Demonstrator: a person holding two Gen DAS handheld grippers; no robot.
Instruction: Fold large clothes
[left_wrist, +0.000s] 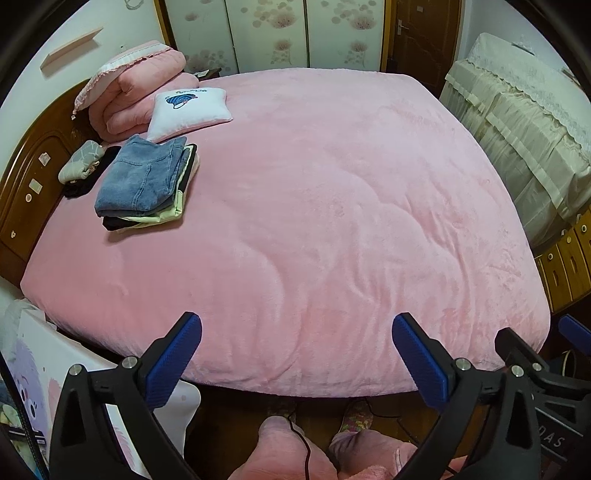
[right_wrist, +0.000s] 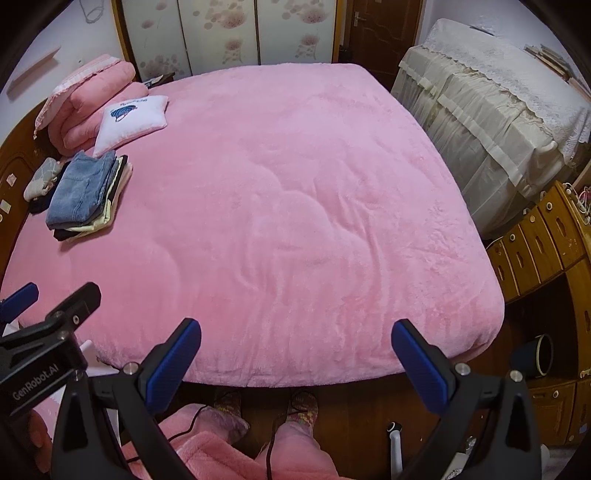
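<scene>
Left wrist view
Left gripper (left_wrist: 297, 328): jaws spread wide, nothing between them, above the near edge of the pink bed cover (left_wrist: 332, 206).
Folded clothes (left_wrist: 147, 184): a stack on the far left of the bed near the headboard (left_wrist: 33, 177), jeans on top; its long axis runs from the near left towards the white cushion (left_wrist: 190, 110).
Hard to see: the lower garments show only as dark and pale yellow edges.

Right wrist view
Right gripper (right_wrist: 297, 328): jaws spread wide, empty, over the bed's near edge.
Folded clothes (right_wrist: 86, 194): same stack, far left, well apart from both grippers.
Cut off: the left gripper (right_wrist: 44, 306) enters at the lower left, only partly visible.
Person: slippered feet (right_wrist: 303, 406) on the floor below.
</scene>
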